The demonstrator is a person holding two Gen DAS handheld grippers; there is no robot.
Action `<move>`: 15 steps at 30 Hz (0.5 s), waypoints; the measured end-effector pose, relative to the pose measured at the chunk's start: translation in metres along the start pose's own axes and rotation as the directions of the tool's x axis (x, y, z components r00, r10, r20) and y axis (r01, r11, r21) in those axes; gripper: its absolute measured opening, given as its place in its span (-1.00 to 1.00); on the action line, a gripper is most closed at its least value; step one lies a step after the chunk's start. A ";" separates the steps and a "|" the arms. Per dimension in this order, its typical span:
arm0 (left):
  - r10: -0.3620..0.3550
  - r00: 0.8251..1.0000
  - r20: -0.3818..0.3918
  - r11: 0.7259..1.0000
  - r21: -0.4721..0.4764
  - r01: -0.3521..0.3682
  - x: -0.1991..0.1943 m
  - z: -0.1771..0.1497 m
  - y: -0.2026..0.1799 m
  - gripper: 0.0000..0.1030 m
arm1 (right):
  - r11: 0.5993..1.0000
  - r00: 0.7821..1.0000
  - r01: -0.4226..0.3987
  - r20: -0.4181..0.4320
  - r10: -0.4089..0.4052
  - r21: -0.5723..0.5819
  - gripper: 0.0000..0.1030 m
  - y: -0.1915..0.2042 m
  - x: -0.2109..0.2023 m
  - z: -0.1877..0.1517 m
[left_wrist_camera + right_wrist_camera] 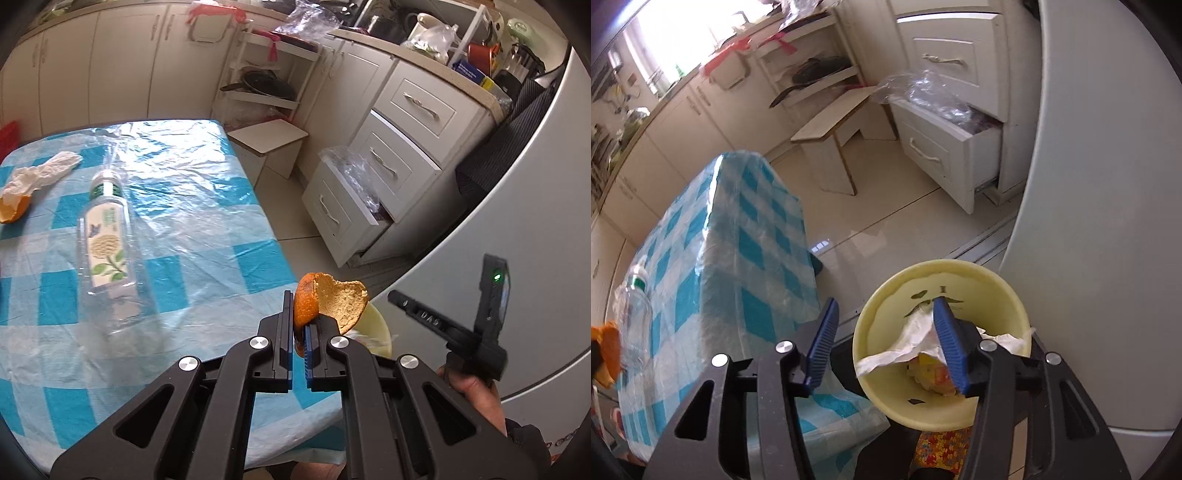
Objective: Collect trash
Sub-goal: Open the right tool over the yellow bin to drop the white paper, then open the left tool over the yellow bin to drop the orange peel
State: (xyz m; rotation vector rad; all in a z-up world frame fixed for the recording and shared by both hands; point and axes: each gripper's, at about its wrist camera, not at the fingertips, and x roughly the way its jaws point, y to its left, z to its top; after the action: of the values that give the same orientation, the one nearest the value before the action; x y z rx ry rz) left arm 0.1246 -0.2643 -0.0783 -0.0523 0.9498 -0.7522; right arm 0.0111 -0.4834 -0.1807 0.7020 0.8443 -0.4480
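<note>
My left gripper [301, 328] is shut on a curled piece of orange peel [328, 301], held at the table's right edge. Just beyond it shows part of the pale yellow bin [380, 328]. In the right wrist view my right gripper [886, 332] stands open over that yellow bin [871, 325], with nothing between its blue pads [823, 339]. A white tissue [908, 343] and a yellow wrapper [932, 374] lie inside the bin. On the table lie an empty clear plastic bottle [107, 243], a crumpled white tissue [44, 173] and another orange peel [14, 208].
The table [207, 206] wears a blue-and-white checked cloth under clear plastic. A white drawer unit [391, 166] has its lowest drawer pulled out with a plastic bag in it. A small white stool [269, 142] stands on the tiled floor. A grey appliance [1108, 221] rises right of the bin.
</note>
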 end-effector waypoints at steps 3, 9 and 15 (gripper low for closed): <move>-0.007 0.999 -0.038 1.000 0.029 0.008 0.023 -0.004 -0.021 -0.92 | 0.999 0.989 -0.045 0.139 0.044 0.009 0.17 0.001 -0.043 0.012; -0.016 0.993 -0.118 0.996 0.084 0.026 0.072 -0.017 -0.066 -0.92 | 0.991 0.879 -0.081 0.461 0.120 -0.103 0.48 0.025 -0.140 0.020; -0.014 0.970 -0.241 0.991 0.127 0.046 0.140 -0.029 -0.116 -0.91 | 0.987 0.802 -0.117 0.575 0.160 -0.112 0.52 0.026 -0.174 0.028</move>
State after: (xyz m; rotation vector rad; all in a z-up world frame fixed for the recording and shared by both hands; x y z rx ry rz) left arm 0.0875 -0.4276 -0.1548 0.1430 1.1284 -0.8611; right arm -0.0619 -0.4702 -0.0188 0.5087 0.2192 -0.4638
